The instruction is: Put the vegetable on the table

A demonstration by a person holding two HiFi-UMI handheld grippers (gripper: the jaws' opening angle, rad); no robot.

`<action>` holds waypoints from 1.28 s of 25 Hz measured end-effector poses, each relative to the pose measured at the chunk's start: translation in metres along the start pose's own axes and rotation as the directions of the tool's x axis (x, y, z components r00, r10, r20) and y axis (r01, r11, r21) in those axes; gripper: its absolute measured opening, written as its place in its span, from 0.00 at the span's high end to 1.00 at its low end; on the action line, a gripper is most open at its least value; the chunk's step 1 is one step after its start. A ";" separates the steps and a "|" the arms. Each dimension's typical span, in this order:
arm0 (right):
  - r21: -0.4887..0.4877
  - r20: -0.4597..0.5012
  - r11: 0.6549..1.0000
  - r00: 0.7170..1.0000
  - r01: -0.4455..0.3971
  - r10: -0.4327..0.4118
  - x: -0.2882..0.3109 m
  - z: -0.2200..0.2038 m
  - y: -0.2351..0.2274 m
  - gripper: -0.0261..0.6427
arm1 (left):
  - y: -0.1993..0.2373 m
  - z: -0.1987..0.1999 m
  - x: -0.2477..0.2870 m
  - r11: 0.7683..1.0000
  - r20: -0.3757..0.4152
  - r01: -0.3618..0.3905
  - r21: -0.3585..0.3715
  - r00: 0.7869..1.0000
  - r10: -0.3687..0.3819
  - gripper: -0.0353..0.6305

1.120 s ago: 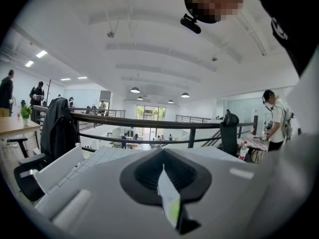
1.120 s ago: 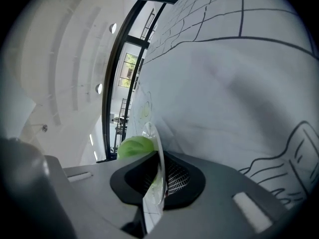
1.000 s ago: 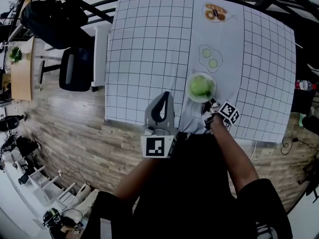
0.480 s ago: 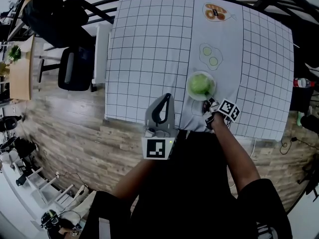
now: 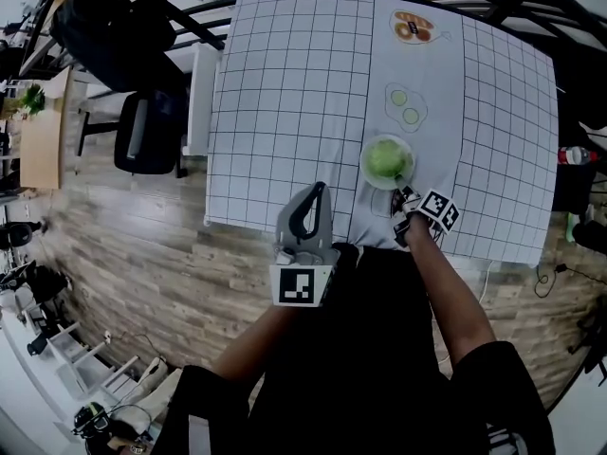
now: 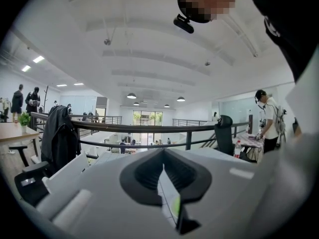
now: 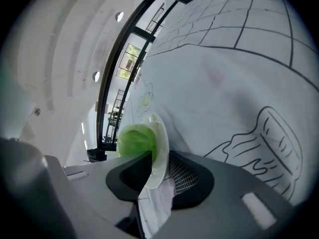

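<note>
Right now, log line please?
right gripper: jaws opening, plate rim between | vegetable: on plate, plate on table | left gripper: shut, empty

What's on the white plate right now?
One green leafy vegetable sits on the plate. The plate's middle beneath it is covered, so anything under it can't be seen.

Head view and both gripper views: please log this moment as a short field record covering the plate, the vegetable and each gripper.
plate: white, resting on the gridded tablecloth, near the table's front edge
vegetable: green and leafy, lying on the plate
right gripper: jaws opening, with the plate's rim between them
left gripper: jaws together, nothing between them, near the front edge and apart from the plate
task state: the vegetable is on the table, on its plate
</note>
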State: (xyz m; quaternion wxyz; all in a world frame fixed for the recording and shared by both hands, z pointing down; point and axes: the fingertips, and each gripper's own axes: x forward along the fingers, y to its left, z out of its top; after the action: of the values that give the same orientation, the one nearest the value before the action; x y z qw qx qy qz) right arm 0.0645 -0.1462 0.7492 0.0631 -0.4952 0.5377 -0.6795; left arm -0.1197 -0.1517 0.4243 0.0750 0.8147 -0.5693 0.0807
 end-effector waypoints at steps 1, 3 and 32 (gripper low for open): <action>-0.018 0.014 1.000 1.000 0.017 -0.017 -0.003 0.000 -0.002 0.82 | 0.000 0.000 -0.003 1.000 0.004 0.002 0.007 1.000 -0.002 0.94; -0.036 0.041 0.999 0.999 0.036 -0.034 -0.010 -0.002 -0.006 0.80 | 0.000 0.000 -0.011 1.000 0.009 0.003 0.008 1.000 -0.003 0.94; -0.126 0.195 0.986 0.972 -0.104 0.128 -0.133 -0.065 0.079 0.83 | -0.028 -0.046 -0.075 0.984 0.015 0.151 -0.098 0.988 -0.151 0.94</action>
State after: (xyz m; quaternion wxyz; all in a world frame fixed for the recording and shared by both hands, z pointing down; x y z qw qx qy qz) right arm 0.0476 -0.0527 0.6104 0.1285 -0.5322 0.5948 -0.5886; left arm -0.1211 -0.0635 0.4517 0.1188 0.8512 -0.5094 0.0435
